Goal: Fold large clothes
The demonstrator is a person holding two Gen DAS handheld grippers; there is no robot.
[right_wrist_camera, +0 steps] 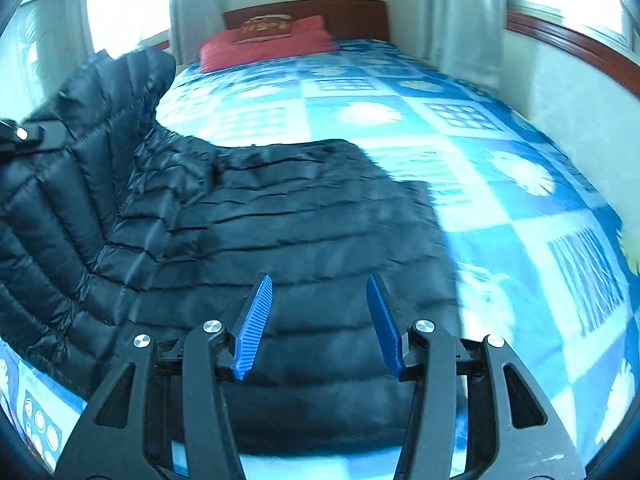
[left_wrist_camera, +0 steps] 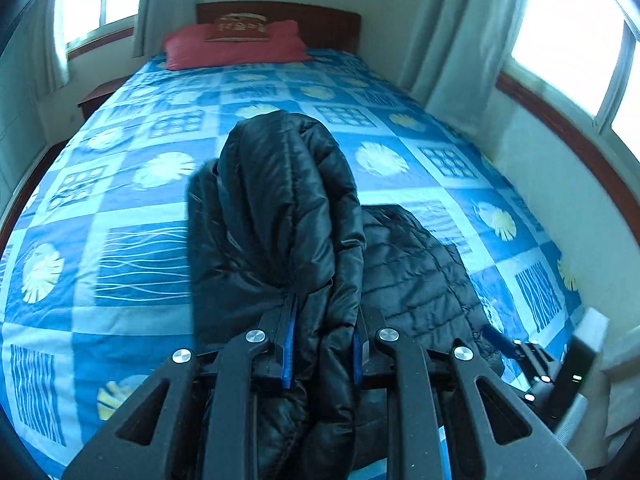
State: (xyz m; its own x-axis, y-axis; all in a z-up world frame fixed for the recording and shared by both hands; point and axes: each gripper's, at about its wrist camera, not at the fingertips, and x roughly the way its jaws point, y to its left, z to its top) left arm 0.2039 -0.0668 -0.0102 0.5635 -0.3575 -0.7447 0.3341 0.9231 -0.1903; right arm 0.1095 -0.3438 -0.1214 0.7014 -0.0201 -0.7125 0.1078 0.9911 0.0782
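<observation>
A black quilted puffer jacket (right_wrist_camera: 288,224) lies on the bed (right_wrist_camera: 500,216) with its left part lifted. My left gripper (left_wrist_camera: 325,320) is shut on a bunched fold of the jacket (left_wrist_camera: 280,200) and holds it up above the bedspread. The rest of the jacket lies flat to its right (left_wrist_camera: 416,276). My right gripper (right_wrist_camera: 320,292) is open and empty, hovering just above the flat part of the jacket near its front edge. The left gripper shows at the left edge of the right wrist view (right_wrist_camera: 20,136). The right gripper shows at the lower right of the left wrist view (left_wrist_camera: 532,356).
The bed has a blue patterned bedspread (left_wrist_camera: 120,208) and a red pillow (left_wrist_camera: 236,46) at the wooden headboard (left_wrist_camera: 320,20). A wall with windows and curtains (left_wrist_camera: 452,40) runs along the bed's right side. A nightstand (left_wrist_camera: 100,94) stands at the far left.
</observation>
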